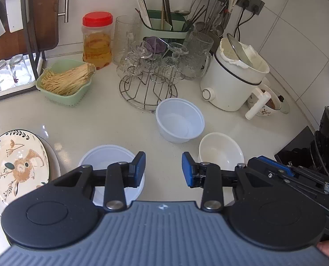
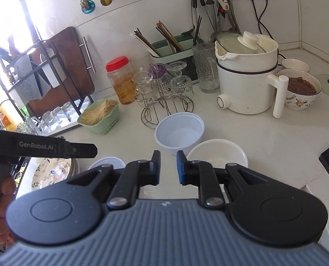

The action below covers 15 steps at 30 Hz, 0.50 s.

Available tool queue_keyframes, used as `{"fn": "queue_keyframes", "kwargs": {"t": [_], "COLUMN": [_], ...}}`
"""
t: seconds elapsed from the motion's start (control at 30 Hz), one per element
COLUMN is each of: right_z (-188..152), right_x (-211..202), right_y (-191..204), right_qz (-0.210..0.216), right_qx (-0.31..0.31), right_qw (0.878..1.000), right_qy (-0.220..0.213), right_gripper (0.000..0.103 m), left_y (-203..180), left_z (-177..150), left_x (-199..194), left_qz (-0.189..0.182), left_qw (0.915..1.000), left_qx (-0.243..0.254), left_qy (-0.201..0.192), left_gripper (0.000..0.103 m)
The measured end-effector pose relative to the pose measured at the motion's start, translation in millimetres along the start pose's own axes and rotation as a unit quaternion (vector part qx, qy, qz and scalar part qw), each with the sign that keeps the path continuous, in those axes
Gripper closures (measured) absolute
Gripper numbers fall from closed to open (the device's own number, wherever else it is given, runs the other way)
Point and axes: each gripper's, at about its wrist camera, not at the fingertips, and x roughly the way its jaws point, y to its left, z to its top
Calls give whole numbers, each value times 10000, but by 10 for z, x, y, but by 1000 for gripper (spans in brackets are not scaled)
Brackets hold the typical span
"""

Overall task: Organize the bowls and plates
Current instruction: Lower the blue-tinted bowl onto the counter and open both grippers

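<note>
On the white counter, a floral plate (image 1: 16,166) lies on a plainer plate at the left. A white plastic bowl (image 1: 180,120) stands upright in the middle, and a smaller white ceramic bowl (image 1: 219,153) sits just right of it. A third white round container (image 1: 106,157) lies partly under my left fingers. My left gripper (image 1: 163,168) hovers open over bare counter between that container and the ceramic bowl, holding nothing. My right gripper (image 2: 168,166) is shut and empty, hanging in front of the plastic bowl (image 2: 178,130) and the ceramic bowl (image 2: 217,155).
Behind the bowls stand a wire rack of upturned glasses (image 1: 148,75), a green basket of pale strands (image 1: 64,79), a red-lidded jar (image 1: 97,40), a utensil holder (image 1: 164,26) and a white electric pot (image 1: 235,77). A black cooker (image 1: 297,153) is at the right.
</note>
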Motion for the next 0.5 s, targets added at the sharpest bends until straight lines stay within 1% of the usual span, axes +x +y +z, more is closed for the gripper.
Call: {"fn": "queue_keyframes", "kwargs": {"t": [0.13, 0.27, 0.33, 0.5], "right_z": [1, 19, 39, 119], "right_x": [21, 95, 158, 341], "right_y": [-27, -54, -72, -113], "right_qz": [-4, -16, -12, -29], "right_qx": [98, 68, 58, 41], "right_qw": [9999, 10000, 10000, 10000], "right_qy": [40, 67, 56, 25], "right_gripper": [83, 83, 83, 83], "left_y": [0, 3, 4, 47], "left_z": [52, 104, 131, 203], "left_x": [57, 118, 188, 359], "left_qz": [2, -13, -7, 45], "left_qw": [10000, 10000, 10000, 10000], "left_qx": [29, 38, 68, 54], "left_qy": [7, 1, 0, 22], "left_gripper": [62, 61, 56, 53]}}
